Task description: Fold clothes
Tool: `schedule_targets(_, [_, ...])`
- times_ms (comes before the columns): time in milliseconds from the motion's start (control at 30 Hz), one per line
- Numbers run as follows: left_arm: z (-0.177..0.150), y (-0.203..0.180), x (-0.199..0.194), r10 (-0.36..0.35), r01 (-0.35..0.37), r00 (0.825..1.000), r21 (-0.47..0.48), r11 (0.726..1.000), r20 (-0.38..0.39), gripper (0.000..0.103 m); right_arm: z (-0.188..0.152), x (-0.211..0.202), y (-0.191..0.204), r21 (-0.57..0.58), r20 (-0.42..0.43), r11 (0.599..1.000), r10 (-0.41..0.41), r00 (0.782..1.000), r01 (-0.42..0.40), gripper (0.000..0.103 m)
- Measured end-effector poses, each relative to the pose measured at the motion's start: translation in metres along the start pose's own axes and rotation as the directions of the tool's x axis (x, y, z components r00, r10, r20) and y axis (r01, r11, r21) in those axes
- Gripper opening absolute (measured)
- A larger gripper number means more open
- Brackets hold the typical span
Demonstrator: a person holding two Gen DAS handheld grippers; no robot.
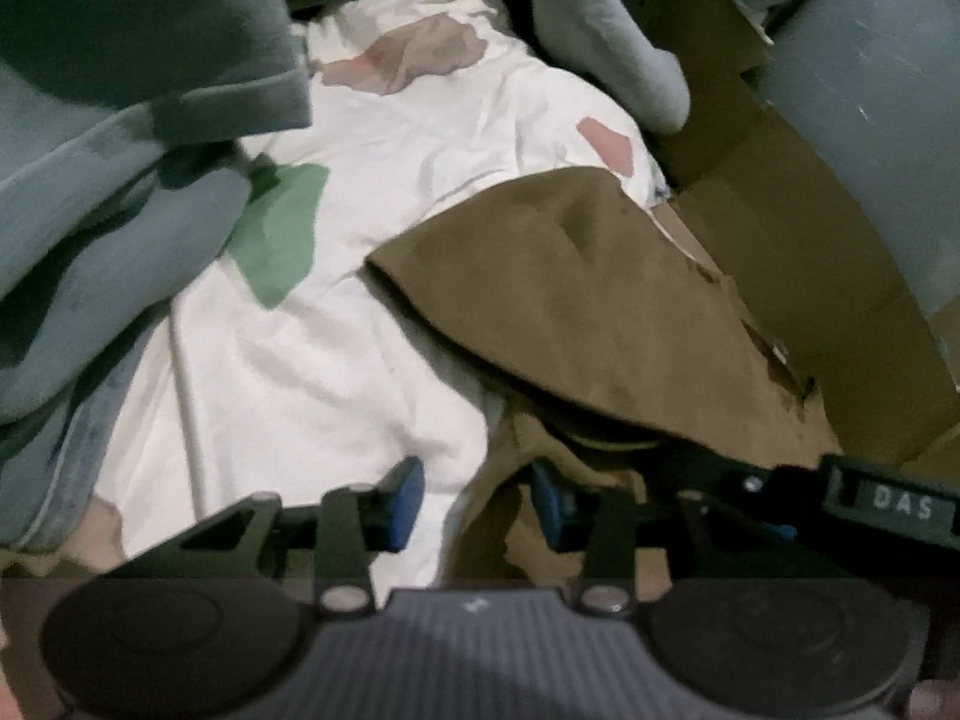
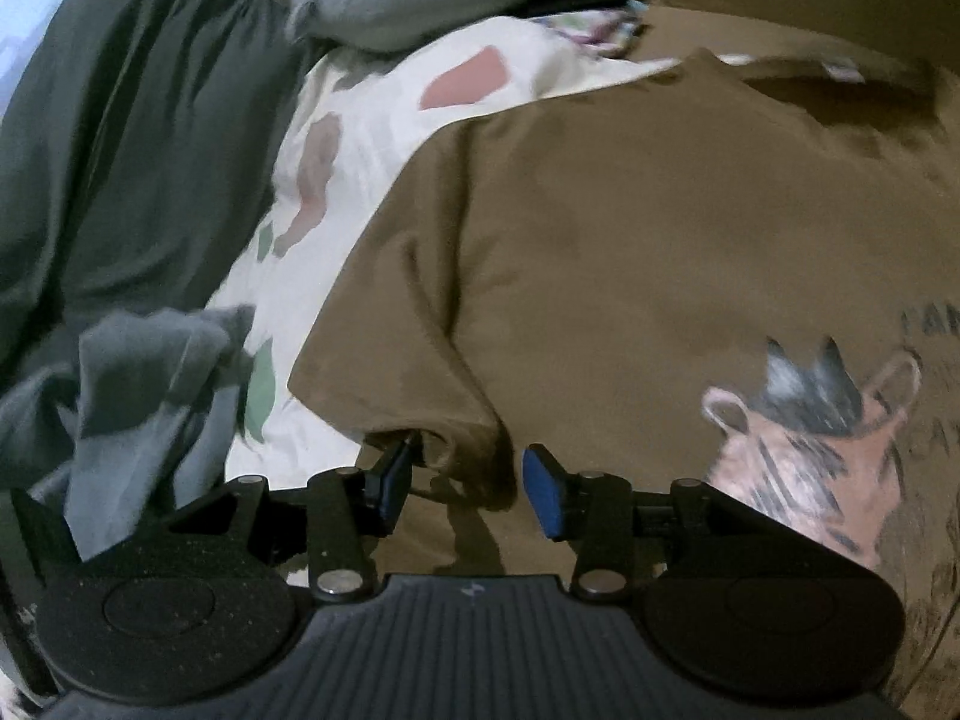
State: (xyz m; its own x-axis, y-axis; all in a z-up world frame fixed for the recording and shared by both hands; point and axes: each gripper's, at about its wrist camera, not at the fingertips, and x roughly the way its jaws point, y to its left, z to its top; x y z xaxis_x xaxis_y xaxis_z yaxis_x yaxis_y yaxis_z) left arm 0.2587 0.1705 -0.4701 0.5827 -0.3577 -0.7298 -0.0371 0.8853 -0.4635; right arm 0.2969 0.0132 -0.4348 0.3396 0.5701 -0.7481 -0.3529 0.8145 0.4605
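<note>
A brown T-shirt (image 2: 600, 240) lies spread on a white bedsheet (image 2: 360, 120) with coloured patches. A printed figure with a crown (image 2: 810, 450) shows on its front. My right gripper (image 2: 465, 486) hovers over the shirt's near left edge, open, with a raised fold of brown cloth between the blue pads but not pressed. In the left wrist view the brown T-shirt (image 1: 570, 300) lies to the right on the white bedsheet (image 1: 300, 360). My left gripper (image 1: 477, 501) stands open low over the shirt's edge where it meets the sheet, gripping nothing.
A heap of grey-blue clothes (image 1: 90, 180) lies on the left, with a loose grey garment (image 2: 150, 372) and dark green cloth (image 2: 120, 150). A grey padded item (image 1: 600, 30) lies at the back. A cardboard box (image 1: 780, 210) and a grey bin (image 1: 870, 120) stand at the right.
</note>
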Motion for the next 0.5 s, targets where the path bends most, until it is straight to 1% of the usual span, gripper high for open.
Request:
schedule_targets(67, [0.0, -0.002, 0.001, 0.004, -0.004, 1.0, 0.021, 1.0, 0.0, 0.031, 0.003, 0.004, 0.005, -0.036, -0.005, 0.999, -0.016, 1.0, 0.016, 0.048])
schedule_targets(167, [0.001, -0.003, 0.003, 0.004, -0.004, 1.0, 0.035, 0.999, -0.001, 0.03, 0.007, 0.008, 0.008, -0.078, -0.01, 0.996, -0.052, 0.999, 0.051, 0.048])
schedule_targets(267, [0.003, -0.01, 0.007, 0.017, -0.015, 1.0, 0.102, 0.995, -0.014, 0.03, 0.011, 0.011, 0.01, -0.112, -0.021, 0.991, -0.076, 0.997, 0.073, 0.046])
schedule_targets(300, [0.003, -0.012, 0.009, 0.023, -0.021, 1.0, 0.125, 0.992, -0.02, 0.03, 0.012, 0.013, 0.011, -0.121, -0.03, 0.99, -0.08, 0.996, 0.076, 0.039])
schedule_targets(333, [0.004, -0.015, 0.01, 0.031, -0.027, 0.999, 0.143, 0.989, -0.022, 0.03, 0.013, 0.015, 0.013, -0.131, -0.039, 0.988, -0.083, 0.996, 0.077, 0.029])
schedule_targets(400, [0.004, -0.018, 0.012, 0.035, -0.03, 0.999, 0.165, 0.986, -0.028, 0.029, 0.014, 0.018, 0.017, -0.148, -0.055, 0.986, -0.089, 0.995, 0.08, 0.02])
schedule_targets(433, [0.004, -0.019, 0.012, 0.034, -0.028, 0.999, 0.173, 0.985, -0.032, 0.024, 0.014, 0.019, 0.019, -0.154, -0.059, 0.985, -0.092, 0.994, 0.082, 0.017])
schedule_targets(467, [0.005, -0.02, 0.013, 0.032, -0.026, 0.999, 0.181, 0.983, -0.035, 0.013, 0.014, 0.019, 0.019, -0.157, -0.064, 0.984, -0.095, 0.993, 0.084, 0.015])
schedule_targets(500, [0.005, -0.02, 0.013, 0.033, -0.026, 0.999, 0.185, 0.982, -0.035, 0.01, 0.014, 0.02, 0.02, -0.159, -0.069, 0.984, -0.097, 0.993, 0.086, 0.012])
